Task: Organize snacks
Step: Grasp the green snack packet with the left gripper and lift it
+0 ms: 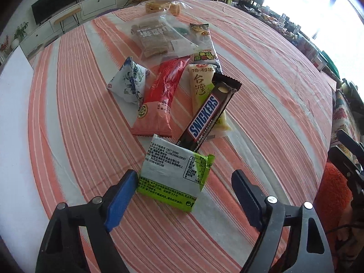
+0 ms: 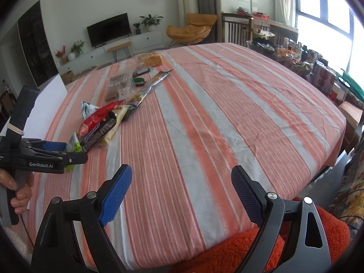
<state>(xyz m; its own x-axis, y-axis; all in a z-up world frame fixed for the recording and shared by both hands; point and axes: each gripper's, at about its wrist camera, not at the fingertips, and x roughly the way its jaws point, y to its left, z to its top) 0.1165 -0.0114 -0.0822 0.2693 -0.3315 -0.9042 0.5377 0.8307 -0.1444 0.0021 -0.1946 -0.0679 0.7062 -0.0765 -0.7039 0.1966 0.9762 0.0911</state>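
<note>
A green and white snack packet (image 1: 173, 173) lies label-side up on the striped tablecloth (image 1: 273, 91). My left gripper (image 1: 184, 175) stands open around it, the left pad at the packet's edge and the right pad apart from it. Just beyond lie a Snickers bar (image 1: 209, 113), a red packet (image 1: 161, 97), a blue and white triangular packet (image 1: 129, 82) and a pale green packet (image 1: 202, 84). Farther back are a clear bag of brown bars (image 1: 154, 38) and a long dark packet (image 1: 203, 43). My right gripper (image 2: 182, 170) is open over bare cloth, with nothing between its pads.
A bag of bread (image 1: 163, 6) lies at the table's far side. A white board (image 1: 13, 86) stands at the left edge. An orange fuzzy cushion (image 2: 238, 250) sits below the near edge. A cluttered side table (image 2: 295, 56) stands to the right.
</note>
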